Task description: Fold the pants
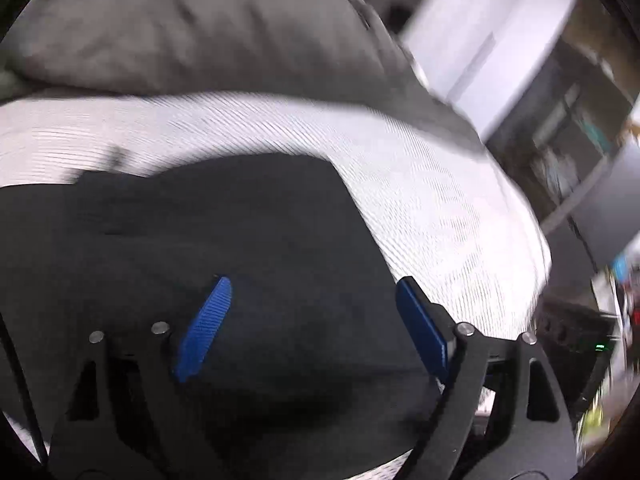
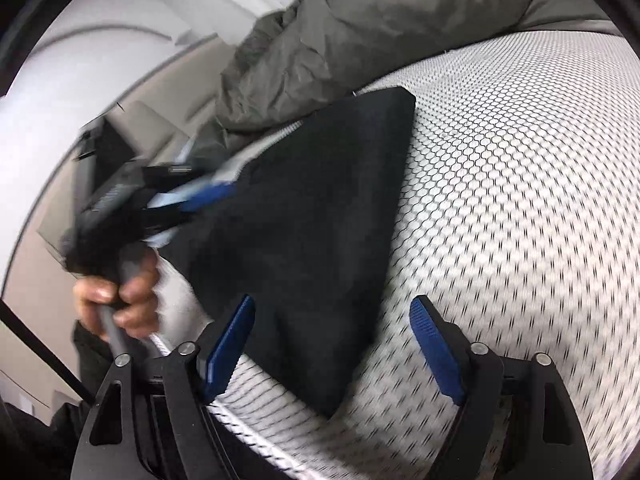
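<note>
Both tools stand spread, blue pads clear of cloth: left tool [image 1: 312, 312] and right tool [image 2: 334, 334] hover over the folded black fabric pants [image 2: 312, 208], which lie on the white honeycomb-patterned mattress [image 2: 512, 200], near a rumpled grey duvet [image 2: 360, 32].

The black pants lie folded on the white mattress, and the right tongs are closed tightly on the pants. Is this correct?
Not quite. The black pants do lie folded on the white mattress, but the right tongs are open and grip nothing, as the right wrist view shows.
</note>
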{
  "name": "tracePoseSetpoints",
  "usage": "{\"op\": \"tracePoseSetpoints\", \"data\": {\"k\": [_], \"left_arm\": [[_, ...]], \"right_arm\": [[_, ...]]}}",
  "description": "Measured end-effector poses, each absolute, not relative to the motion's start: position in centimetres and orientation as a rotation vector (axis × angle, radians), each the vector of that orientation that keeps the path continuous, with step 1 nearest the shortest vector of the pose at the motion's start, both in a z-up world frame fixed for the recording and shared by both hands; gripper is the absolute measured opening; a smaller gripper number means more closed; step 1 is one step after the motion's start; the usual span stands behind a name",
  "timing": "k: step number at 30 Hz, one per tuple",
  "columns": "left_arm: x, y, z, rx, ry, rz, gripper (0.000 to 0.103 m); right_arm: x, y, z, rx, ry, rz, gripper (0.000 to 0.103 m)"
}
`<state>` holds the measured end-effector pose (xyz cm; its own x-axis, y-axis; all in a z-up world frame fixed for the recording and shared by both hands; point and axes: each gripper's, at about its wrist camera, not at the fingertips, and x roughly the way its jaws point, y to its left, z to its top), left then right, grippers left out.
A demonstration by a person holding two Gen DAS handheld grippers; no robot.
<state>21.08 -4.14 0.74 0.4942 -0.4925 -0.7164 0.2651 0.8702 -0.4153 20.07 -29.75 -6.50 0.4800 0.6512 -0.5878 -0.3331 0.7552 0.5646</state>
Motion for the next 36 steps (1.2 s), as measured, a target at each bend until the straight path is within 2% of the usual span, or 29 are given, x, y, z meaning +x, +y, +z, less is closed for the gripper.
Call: {"op": "tracePoseSetpoints", "data": {"k": [1,3,5,6,9,12,14,16,18,22,23,24,25,27,30,35,36], "left_arm": [[21.6,-5.4,0.2,-0.249,0.989,-0.481,0.074],[23.3,-7.8,-1.0,-0.225,1.061,-0.512,0.056],[25.0,-8.8,-2.6,-0.237,1.119,-0.475,0.046],[25.6,-8.9,-3.2,-0.251,1.134,-0.459,0.041],[27.3,-8.3,-3.9,-0.334,1.135,-0.436,0.036],[27.7,-7.6,-3.9,-0.390,1.144,-0.439,0.035],[26.8,-7.5,-3.5,-0.379,1.144,-0.442,0.035],[25.7,-7.6,-2.9,-0.360,1.144,-0.465,0.036],[23.9,-8.3,-2.0,-0.322,1.121,-0.525,0.036],[21.3,-11.7,-1.2,-0.175,1.074,-0.604,0.036],[21.3,-12.4,-1.7,-0.142,1.088,-0.589,0.036],[21.6,-12.8,-2.2,-0.142,1.103,-0.574,0.036],[22.2,-12.6,-2.9,-0.173,1.121,-0.555,0.036],[22.4,-12.0,-3.5,-0.223,1.134,-0.539,0.031],[22.6,-11.4,-3.0,-0.257,1.121,-0.529,0.031],[21.6,-11.4,-3.0,-0.255,1.089,-0.496,0.032],[21.7,-10.5,-2.9,-0.261,1.086,-0.496,0.032]], "right_arm": [[19.6,-29.9,-6.5,0.433,0.881,0.646,0.070],[19.2,-30.0,-6.8,0.472,0.891,0.667,0.068],[19.9,-29.9,-7.3,0.474,0.923,0.636,0.045],[20.3,-29.9,-7.7,0.481,0.947,0.607,0.024],[20.5,-30.5,-8.8,0.533,0.996,0.588,0.013],[19.1,-30.7,-8.5,0.524,0.986,0.587,0.012],[18.2,-30.7,-8.0,0.506,0.969,0.578,0.019],[17.5,-30.8,-7.5,0.497,0.971,0.578,0.037],[16.9,-31.1,-7.0,0.497,0.950,0.581,0.051],[16.5,-30.9,-7.2,0.488,0.952,0.557,0.051],[16.9,-30.4,-7.2,0.487,0.955,0.550,0.051],[17.3,-30.0,-7.4,0.486,0.955,0.540,0.036],[17.5,-30.6,-7.7,0.487,0.955,0.524,0.010],[17.6,-30.4,-8.2,0.505,0.966,0.502,0.006],[15.8,-30.2,-7.7,0.480,0.952,0.501,0.003],[13.8,-29.1,-7.0,0.404,0.993,0.509,0.004],[13.5,-29.2,-6.5,0.383,0.983,0.503,0.009]]}}
